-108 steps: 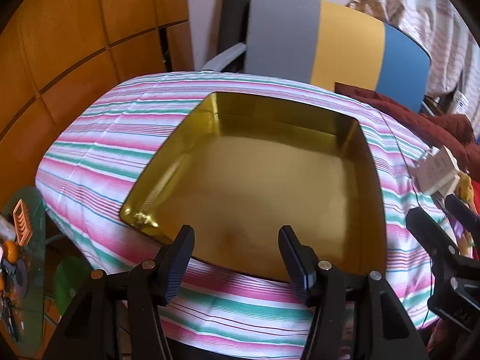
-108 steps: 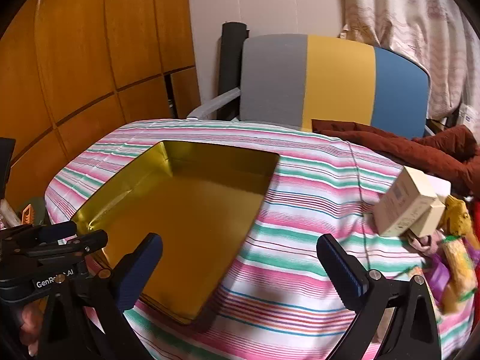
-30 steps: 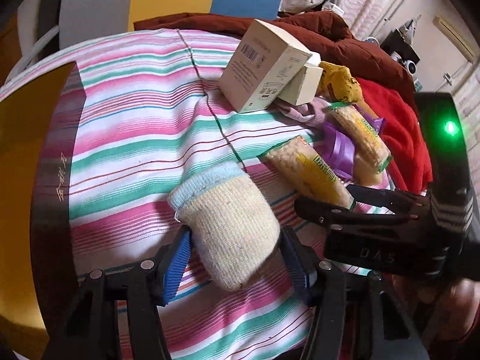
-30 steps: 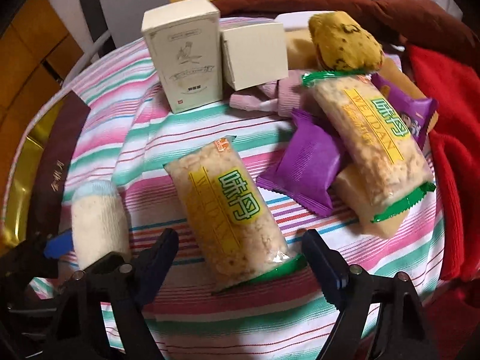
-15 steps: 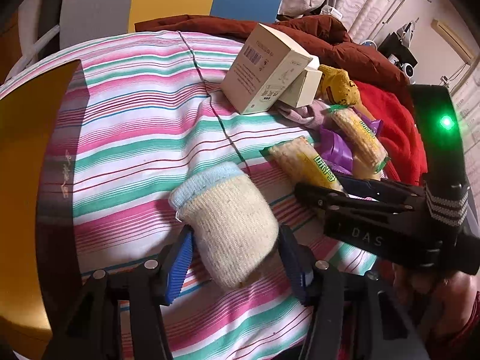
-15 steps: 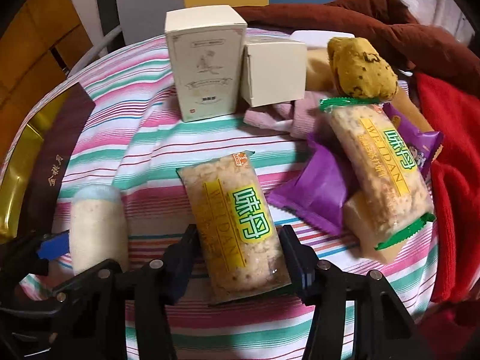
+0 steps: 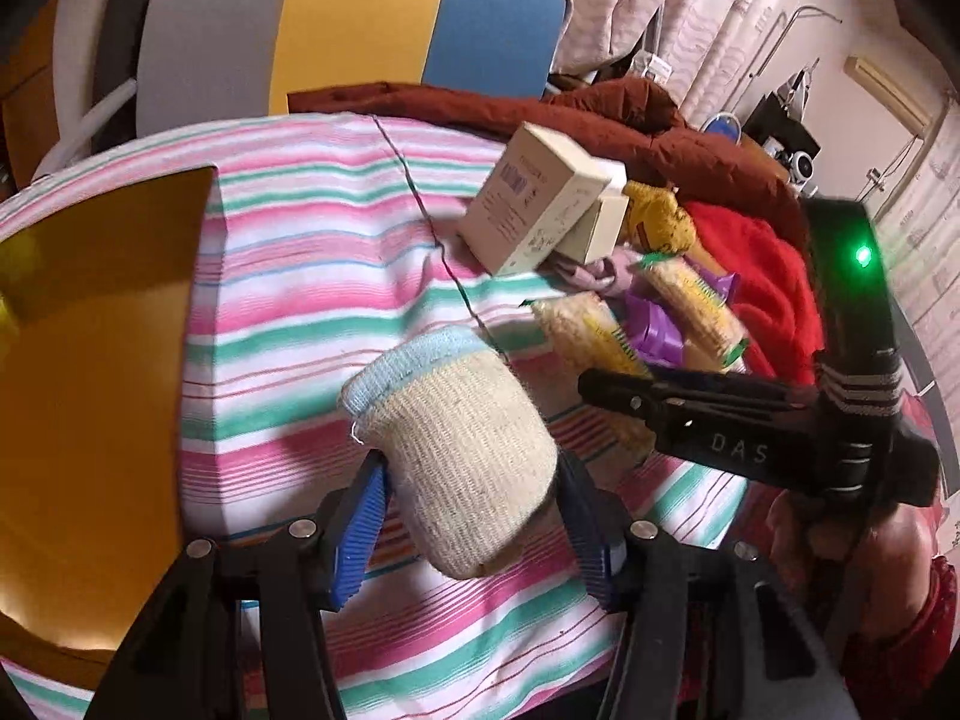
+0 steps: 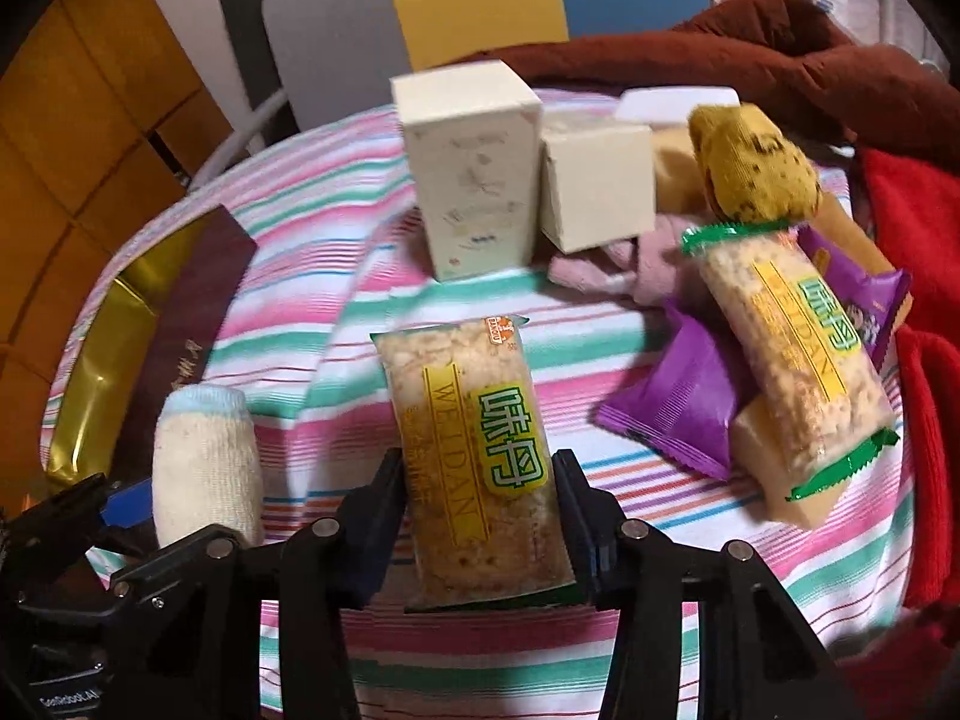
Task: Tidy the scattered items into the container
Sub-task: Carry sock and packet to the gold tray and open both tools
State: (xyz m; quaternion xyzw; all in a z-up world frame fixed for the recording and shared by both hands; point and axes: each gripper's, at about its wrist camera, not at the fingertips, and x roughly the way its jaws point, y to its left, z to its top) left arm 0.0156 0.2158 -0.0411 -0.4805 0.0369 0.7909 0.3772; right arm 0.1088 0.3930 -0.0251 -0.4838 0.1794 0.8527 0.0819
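A cream rolled sock (image 7: 450, 450) with a pale blue cuff sits between the blue pads of my left gripper (image 7: 471, 480), which is shut on it and holds it just above the striped cloth. In the right wrist view my right gripper (image 8: 478, 474) has a yellow-labelled snack packet (image 8: 474, 450) between its jaws; they are closing, and the pads press on both its sides. The gold tin (image 7: 90, 330) lies open to the left, its dark lid edge (image 8: 186, 348) beside it. The sock (image 8: 204, 480) also shows left of the packet.
Two cream boxes (image 8: 474, 180) (image 8: 600, 186) stand behind. A yellow sock (image 8: 756, 174), a second snack packet (image 8: 798, 360), purple packets (image 8: 678, 396) and a pink cloth (image 8: 630, 264) crowd the right, against red and brown clothes (image 7: 750, 276). A chair (image 7: 360, 24) stands behind the table.
The right jaws went from wide open to closed on the snack packet. Both grippers rose a little, lifting the sock and the packet off the cloth.
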